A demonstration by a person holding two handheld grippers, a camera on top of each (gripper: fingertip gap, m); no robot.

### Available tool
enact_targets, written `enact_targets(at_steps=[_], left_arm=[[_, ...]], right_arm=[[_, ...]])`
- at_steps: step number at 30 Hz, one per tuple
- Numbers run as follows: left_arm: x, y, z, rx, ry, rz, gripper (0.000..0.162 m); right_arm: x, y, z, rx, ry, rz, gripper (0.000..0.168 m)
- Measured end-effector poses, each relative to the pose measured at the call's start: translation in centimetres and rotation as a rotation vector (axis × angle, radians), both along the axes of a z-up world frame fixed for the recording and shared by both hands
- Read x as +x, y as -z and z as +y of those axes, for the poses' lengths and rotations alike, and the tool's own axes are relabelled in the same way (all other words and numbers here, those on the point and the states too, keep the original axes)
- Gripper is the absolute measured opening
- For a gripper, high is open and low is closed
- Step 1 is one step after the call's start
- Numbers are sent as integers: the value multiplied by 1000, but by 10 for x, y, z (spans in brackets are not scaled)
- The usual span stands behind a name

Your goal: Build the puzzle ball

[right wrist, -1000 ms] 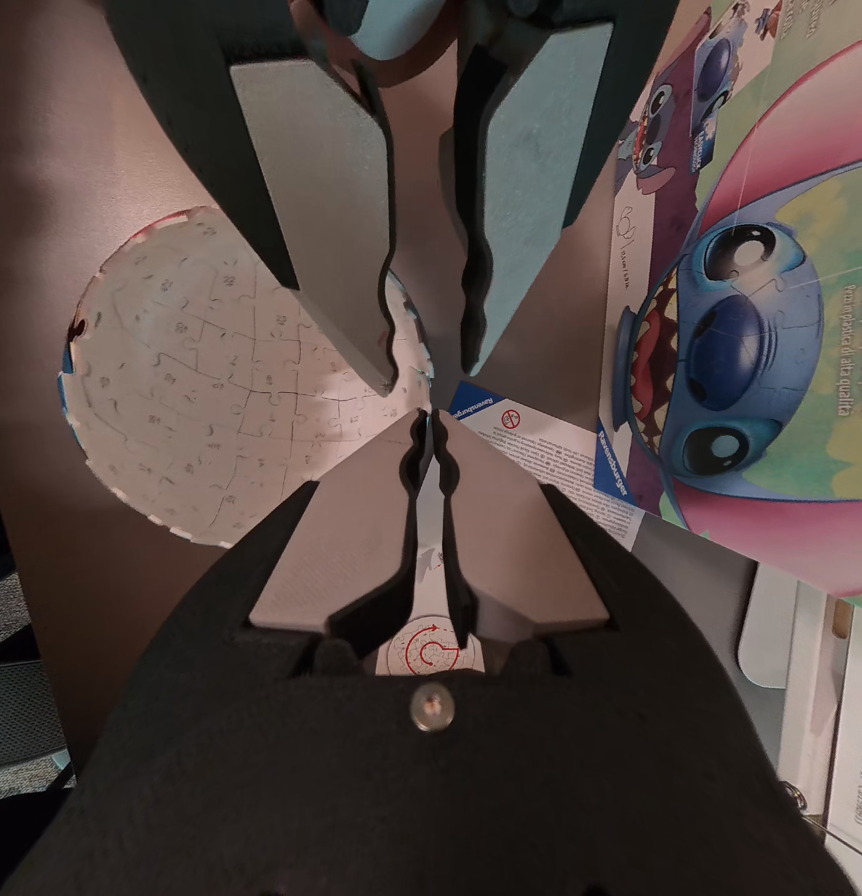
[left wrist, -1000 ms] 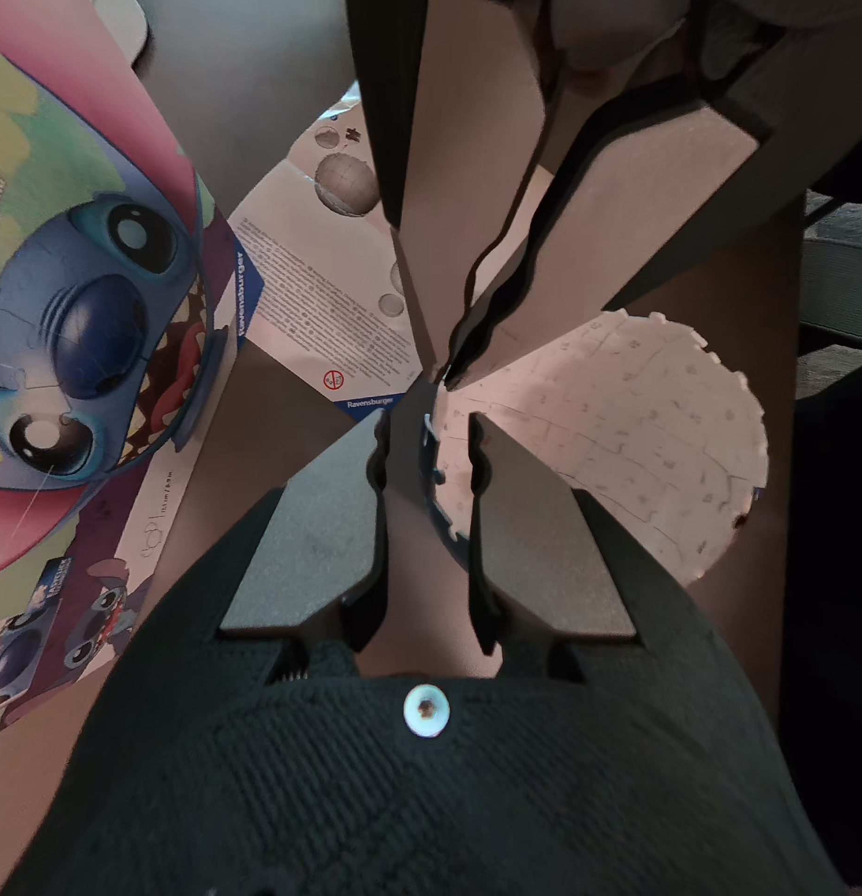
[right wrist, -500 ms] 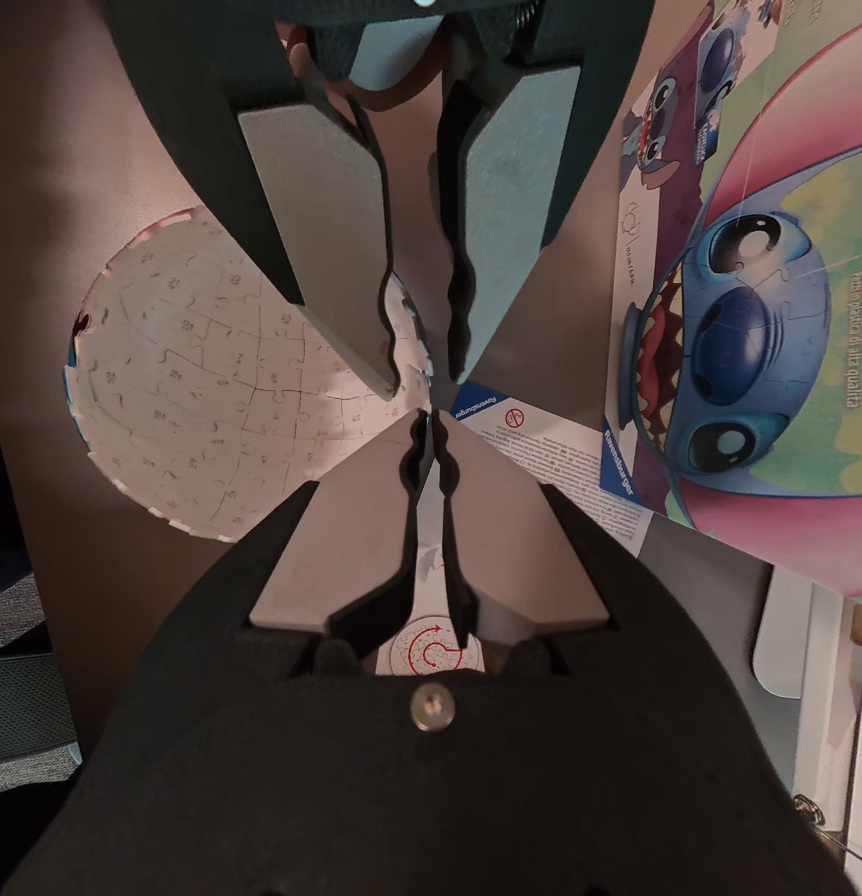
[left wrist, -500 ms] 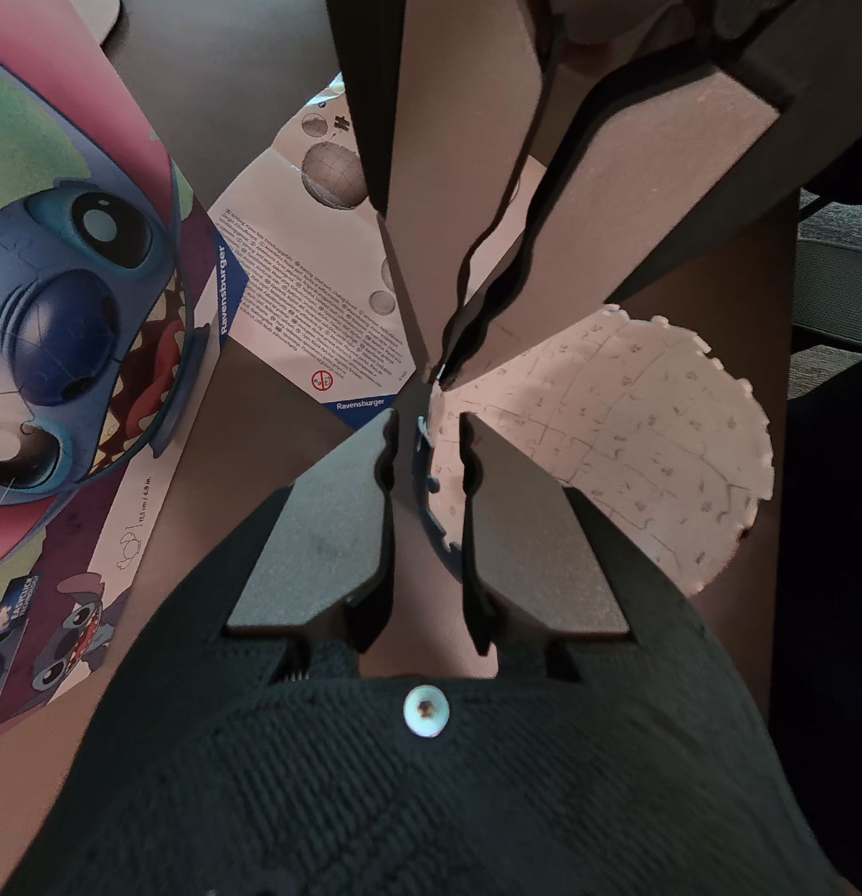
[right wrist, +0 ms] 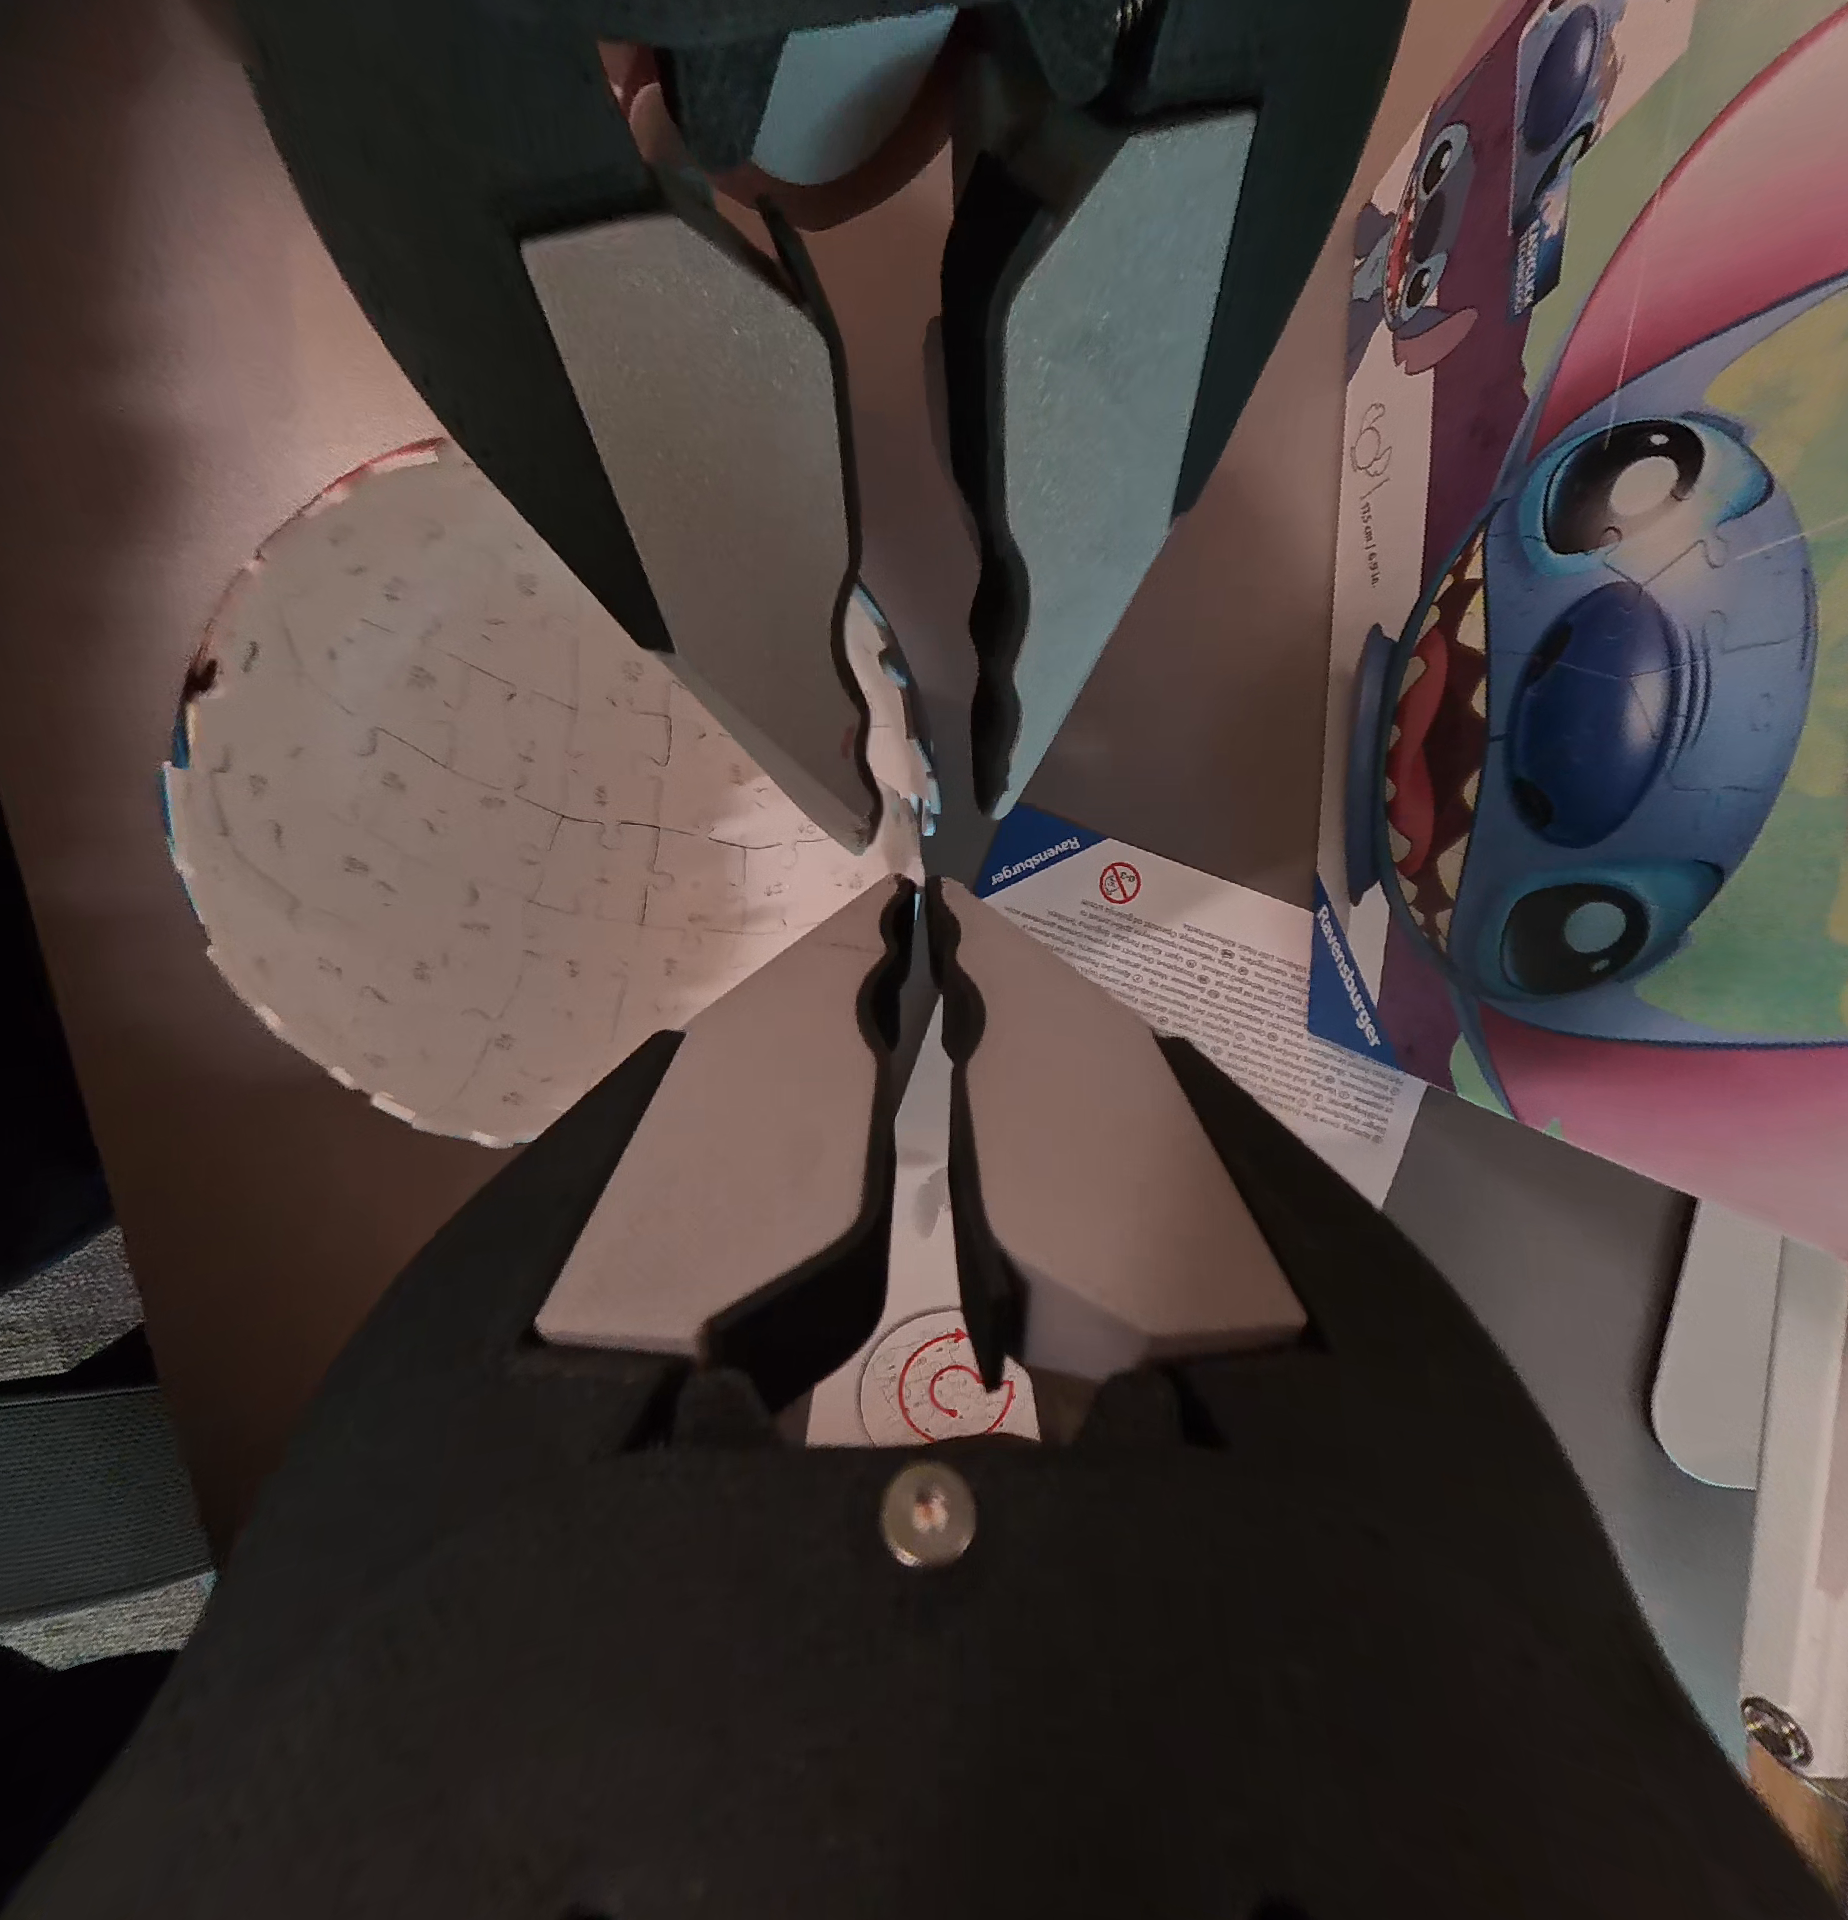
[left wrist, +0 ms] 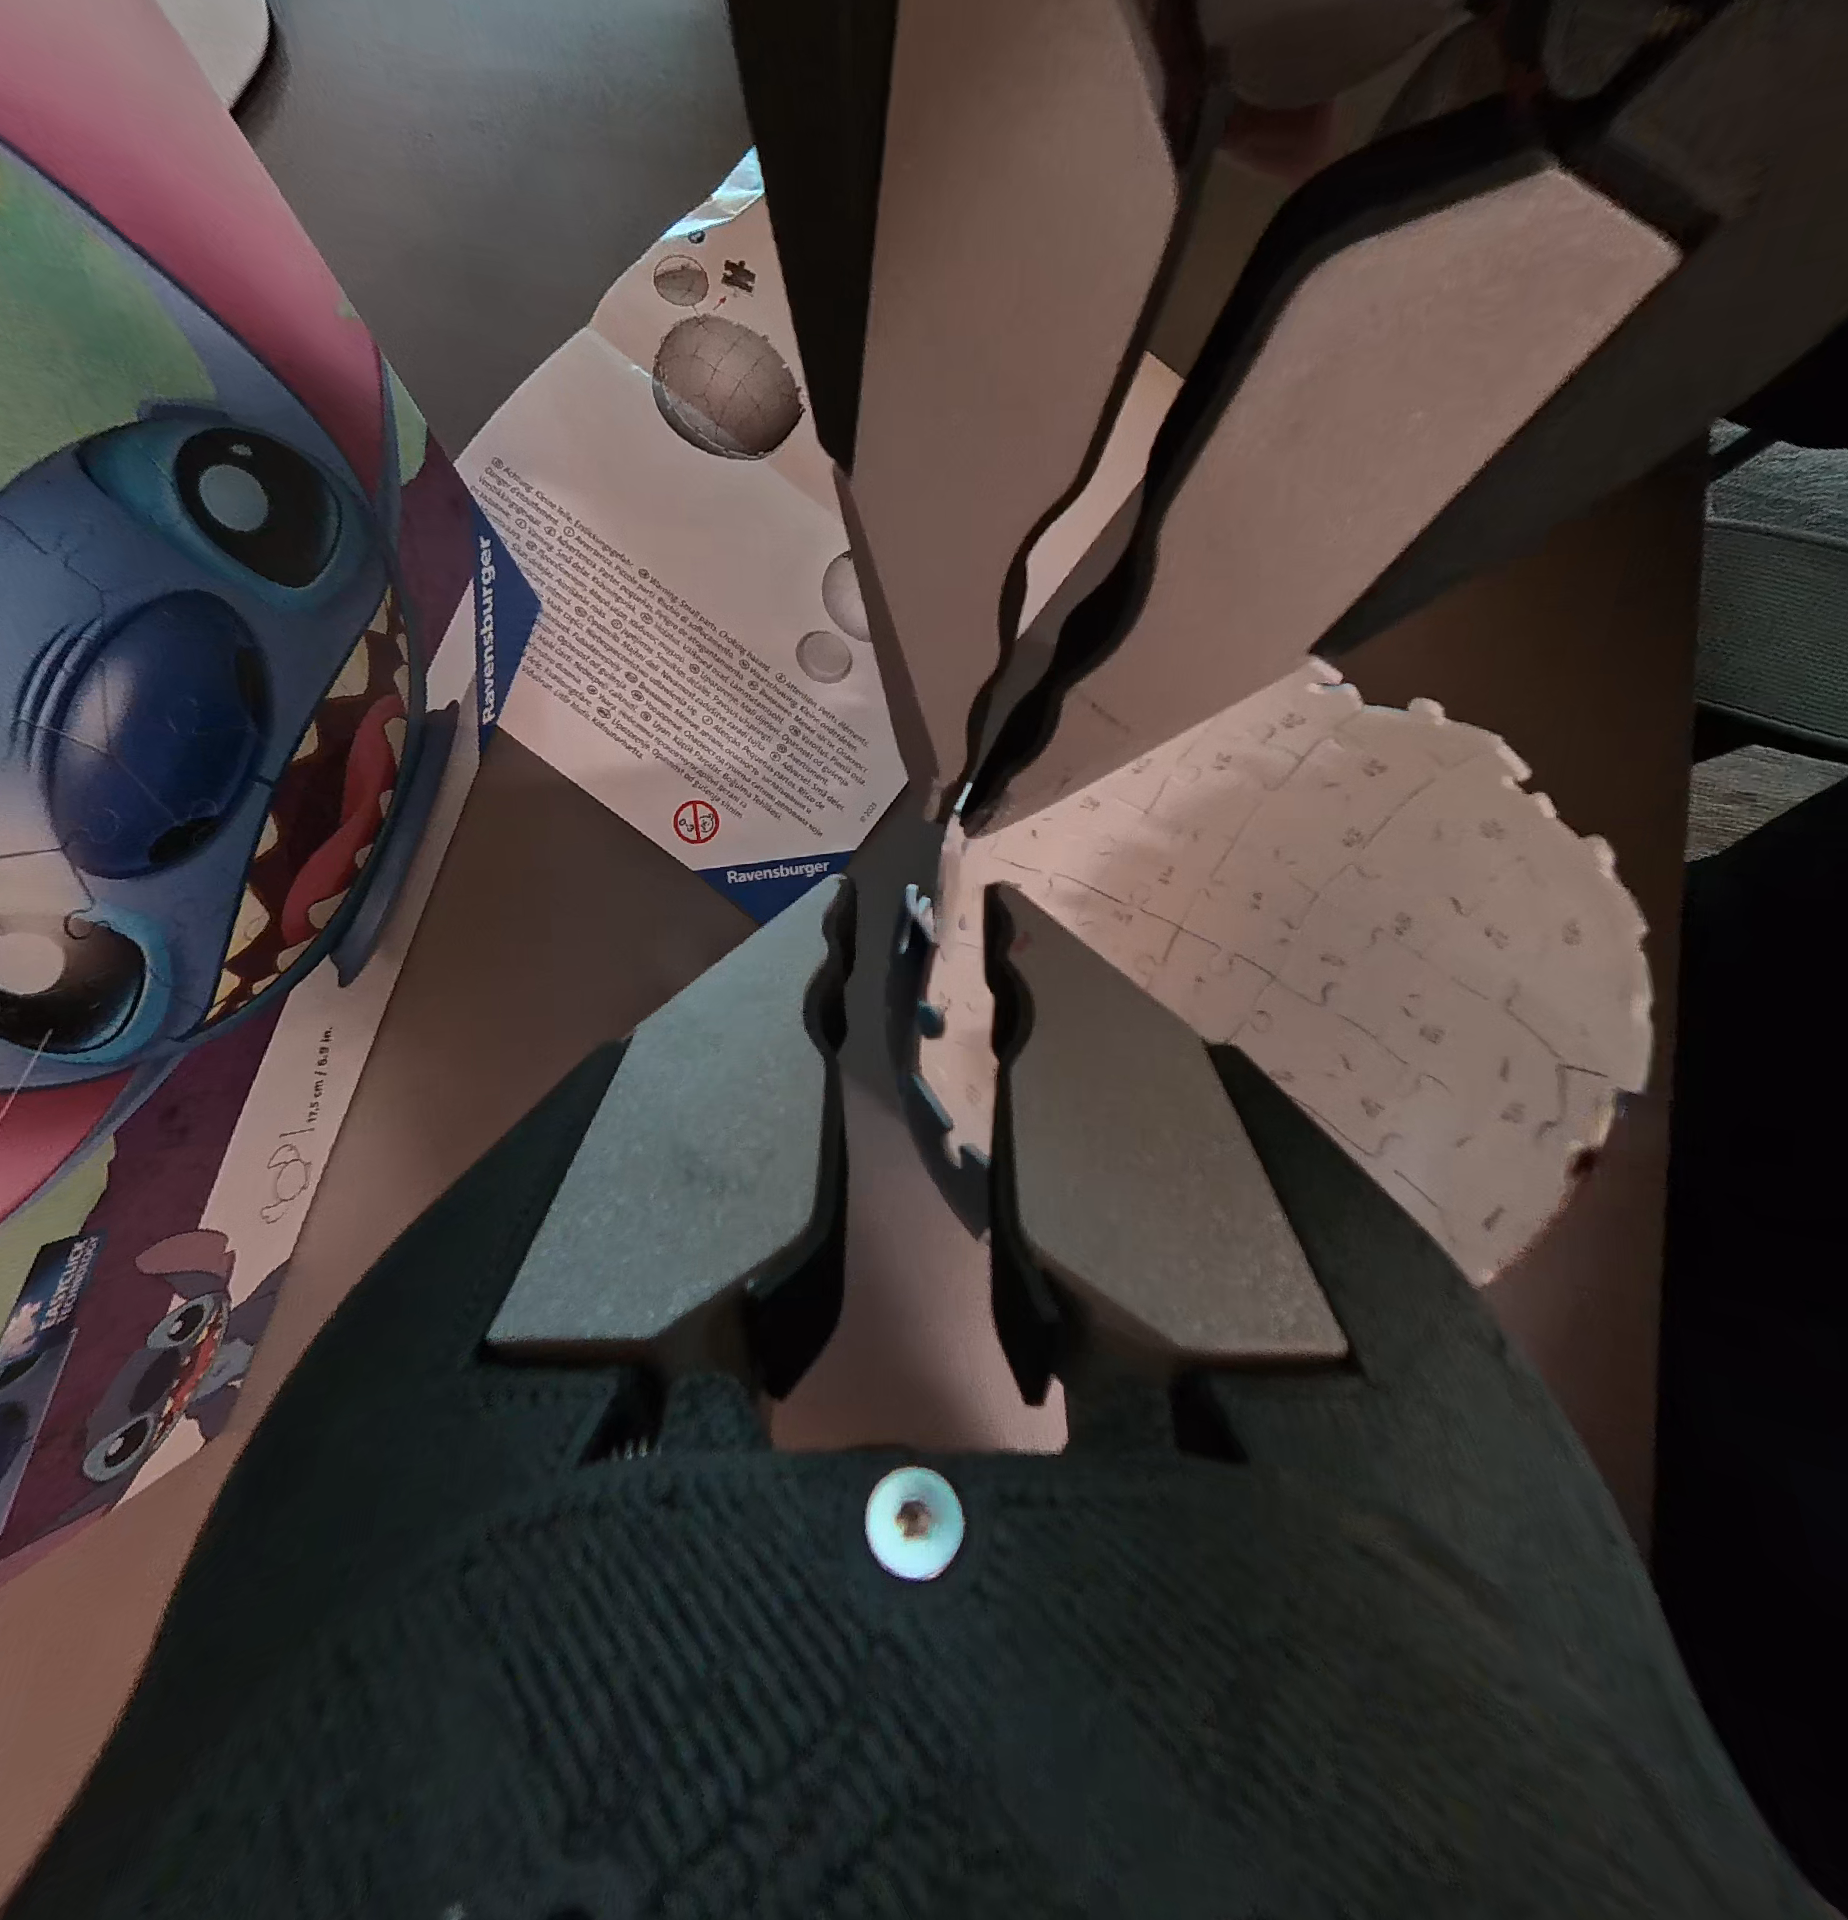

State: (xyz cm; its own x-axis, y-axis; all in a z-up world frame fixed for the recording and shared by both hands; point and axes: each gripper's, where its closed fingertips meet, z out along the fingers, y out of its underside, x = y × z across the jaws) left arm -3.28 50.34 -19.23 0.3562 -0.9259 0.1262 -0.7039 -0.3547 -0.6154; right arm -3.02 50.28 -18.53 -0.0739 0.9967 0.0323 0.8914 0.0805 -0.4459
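Since the left gripper straddles the half-ball rim with narrowly parted jaws and the right gripper has its jaws nearly closed, on what I cannot tell, a hard squeeze could pop rim pieces loose.

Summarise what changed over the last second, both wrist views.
The left gripper narrowed its fingers slightly around the rim of the half-built puzzle ball, with a gap still showing, and edged toward the right gripper. The right gripper stayed shut, nearly tip to tip with it; any piece in it can't be made out. Ball and puzzle box stayed put.
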Motion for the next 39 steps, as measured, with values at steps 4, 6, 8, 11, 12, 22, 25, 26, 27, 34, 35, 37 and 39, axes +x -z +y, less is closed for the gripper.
enact_targets(at_steps=[4, 6, 8, 11, 12, 22, 25, 26, 27, 34, 35, 37, 39], left_arm=[[-2, -3, -1, 3, 2, 8, 31], [-1, -5, 0, 7, 4, 0, 31], [0, -4, -1, -5, 12, -5, 32], [-1, -2, -1, -17, 20, 2, 35], [-1, -2, 0, -14, 23, -4, 35], [2, 3, 3, -18, 29, -13, 36], [2, 4, 3, -24, 36, -6, 35], [3, 5, 2, -28, 40, -5, 34], [3, 5, 1, -33, 45, -9, 33], [4, 5, 2, -39, 56, -9, 29], [4, 5, 3, -39, 56, -13, 28], [5, 6, 3, -44, 54, -20, 25], [5, 8, 4, -47, 56, -18, 25]], right_arm=[[1, 0, 0, -1, 6, -5, 0], [1, 1, 0, -3, 4, -7, 0], [1, 1, 0, -9, 5, -6, 0], [1, 1, 0, -20, 2, -1, 0], [1, 0, 0, -24, 3, 1, 0], [1, -2, -1, -46, 15, 11, 0], [1, 0, -1, -44, 18, 2, 0], [0, 1, 0, -40, 21, 0, 0], [0, 1, 1, -38, 25, 1, 0], [3, 0, 3, -35, 37, -4, 0], [3, -1, 3, -36, 38, -2, 0], [4, -2, 4, -39, 42, -1, 0], [5, 0, 3, -44, 42, -10, 0]])
